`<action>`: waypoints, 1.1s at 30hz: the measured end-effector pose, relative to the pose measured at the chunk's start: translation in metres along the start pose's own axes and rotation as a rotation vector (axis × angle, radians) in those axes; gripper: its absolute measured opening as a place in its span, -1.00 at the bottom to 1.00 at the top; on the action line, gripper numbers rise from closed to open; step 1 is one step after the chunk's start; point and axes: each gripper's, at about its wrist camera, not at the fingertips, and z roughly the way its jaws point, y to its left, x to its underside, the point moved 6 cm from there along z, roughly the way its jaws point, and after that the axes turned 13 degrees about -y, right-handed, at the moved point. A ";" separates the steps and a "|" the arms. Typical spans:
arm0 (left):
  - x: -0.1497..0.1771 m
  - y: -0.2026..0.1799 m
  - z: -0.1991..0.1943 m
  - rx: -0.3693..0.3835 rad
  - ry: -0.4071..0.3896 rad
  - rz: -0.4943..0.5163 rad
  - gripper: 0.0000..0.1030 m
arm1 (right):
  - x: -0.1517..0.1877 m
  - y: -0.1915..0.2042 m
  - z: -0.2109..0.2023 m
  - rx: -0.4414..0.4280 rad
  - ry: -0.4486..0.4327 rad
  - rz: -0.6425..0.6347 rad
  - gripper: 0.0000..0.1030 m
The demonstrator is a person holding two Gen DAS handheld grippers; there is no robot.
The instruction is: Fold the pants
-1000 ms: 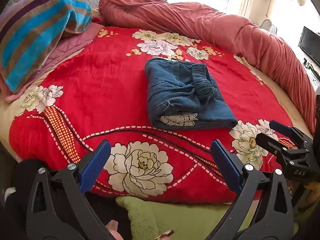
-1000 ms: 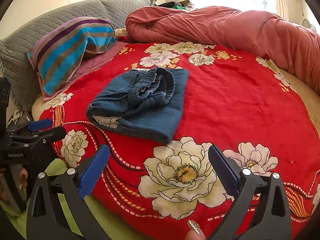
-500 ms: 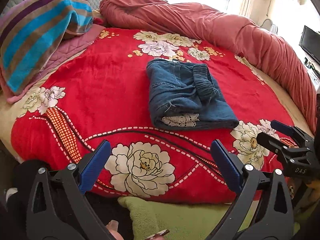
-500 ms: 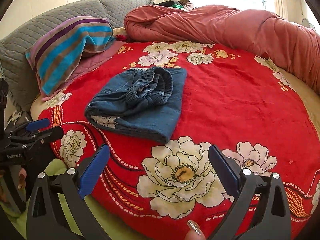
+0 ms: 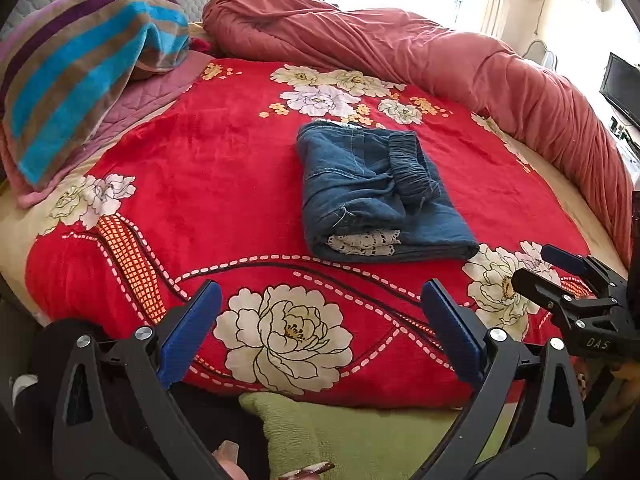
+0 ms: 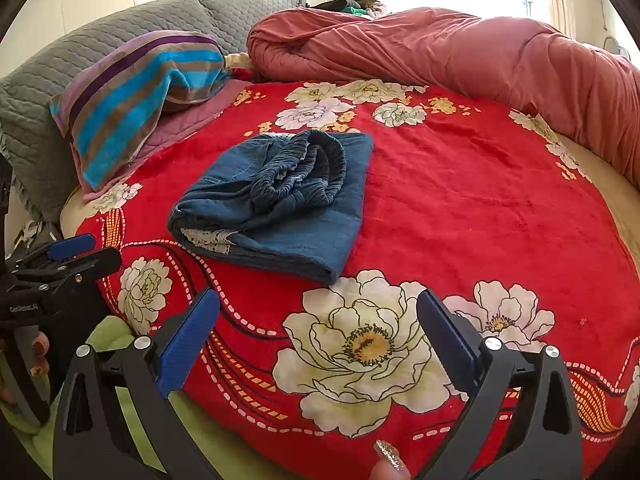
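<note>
I see the folded pants (image 5: 376, 196) lying in the centre of the left wrist frame on the red floral blanket (image 5: 208, 184), well apart from both tools. My left gripper (image 5: 320, 336) sits at the bottom of that frame, its blue fingers spread wide with nothing between them. The right gripper (image 6: 318, 336) is likewise apart and empty, low in its own frame.

Only the left view catches a dark screen (image 5: 622, 88) at the right edge, while only the right view shows the grey quilted pillows (image 6: 120, 40) in full at upper left. The right view looks into the gathered elastic waistband (image 6: 304, 172); the left view gives me just its side.

The white lace trim (image 5: 362, 242) peeks from the near fold, mostly tucked under. The striped towel (image 5: 76, 80) is cut off at the left edge.
</note>
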 end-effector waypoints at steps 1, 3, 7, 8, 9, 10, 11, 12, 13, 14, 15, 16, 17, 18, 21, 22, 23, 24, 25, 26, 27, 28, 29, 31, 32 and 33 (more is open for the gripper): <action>0.000 -0.001 0.000 0.000 0.001 0.001 0.81 | 0.000 0.000 0.000 0.000 0.000 -0.001 0.91; 0.001 0.000 0.000 -0.004 0.004 0.003 0.81 | 0.001 0.000 0.000 -0.001 0.001 -0.002 0.91; 0.001 -0.001 0.001 -0.007 0.005 0.002 0.81 | 0.002 0.001 0.000 0.001 0.005 0.000 0.91; 0.001 -0.001 0.001 -0.008 0.006 0.002 0.82 | 0.002 0.001 0.000 0.000 0.006 0.000 0.91; 0.001 -0.001 0.001 -0.008 0.006 0.002 0.81 | 0.002 0.001 0.000 0.000 0.006 -0.001 0.91; 0.001 -0.001 0.000 -0.007 0.006 0.002 0.82 | 0.002 0.001 0.000 0.000 0.006 -0.002 0.91; 0.001 -0.001 0.000 -0.006 0.005 0.001 0.81 | 0.002 0.001 0.000 0.001 0.007 -0.001 0.91; 0.001 -0.001 0.000 -0.005 0.005 0.001 0.81 | 0.002 0.001 0.000 0.002 0.007 -0.002 0.91; 0.001 -0.001 0.000 -0.006 0.005 0.001 0.81 | 0.003 0.001 0.000 0.001 0.008 -0.003 0.91; 0.001 -0.001 0.000 -0.005 0.005 0.001 0.81 | 0.003 0.001 0.000 0.002 0.008 -0.004 0.91; 0.001 -0.001 0.000 -0.005 0.005 0.001 0.82 | 0.003 0.001 0.000 0.003 0.007 -0.005 0.91; 0.001 -0.001 0.000 -0.004 0.005 0.001 0.81 | 0.003 0.001 0.000 0.002 0.008 -0.003 0.91; 0.001 -0.002 0.000 -0.003 0.005 0.001 0.82 | 0.003 0.001 0.000 0.002 0.008 -0.003 0.91; 0.002 -0.002 0.000 -0.004 0.005 0.002 0.81 | 0.003 0.001 0.000 0.003 0.008 -0.004 0.91; 0.002 -0.002 0.000 -0.006 0.005 0.002 0.82 | 0.003 0.000 0.000 0.004 0.012 -0.004 0.91; 0.001 -0.002 0.000 -0.006 0.006 0.002 0.82 | 0.004 0.000 0.000 0.004 0.012 -0.005 0.91; 0.002 -0.002 0.000 -0.004 0.006 0.001 0.82 | 0.003 0.000 0.000 0.004 0.012 -0.005 0.91; 0.001 -0.002 0.000 -0.004 0.005 0.001 0.82 | 0.003 -0.001 0.000 0.004 0.013 -0.005 0.91; 0.001 -0.003 0.000 -0.005 0.006 0.001 0.82 | 0.003 0.000 0.000 0.004 0.012 -0.006 0.91; 0.001 -0.003 0.000 -0.005 0.005 0.001 0.82 | 0.003 0.000 0.000 0.004 0.012 -0.005 0.91; 0.002 -0.003 0.000 -0.007 0.006 0.002 0.82 | 0.003 0.000 0.000 0.004 0.013 -0.005 0.91; 0.002 -0.003 0.000 -0.008 0.007 0.002 0.82 | 0.004 -0.001 0.000 0.004 0.013 -0.005 0.91; 0.002 -0.003 0.000 -0.006 0.007 0.002 0.82 | 0.003 0.000 0.001 0.003 0.013 -0.004 0.91; 0.003 -0.003 0.000 -0.002 0.008 0.002 0.81 | 0.004 -0.001 0.001 0.005 0.017 -0.003 0.91; 0.003 -0.003 0.000 -0.001 0.010 0.002 0.82 | 0.004 -0.002 0.002 0.004 0.018 -0.002 0.91; 0.003 -0.002 0.001 -0.002 0.012 0.002 0.82 | 0.005 -0.002 0.002 0.004 0.020 -0.001 0.91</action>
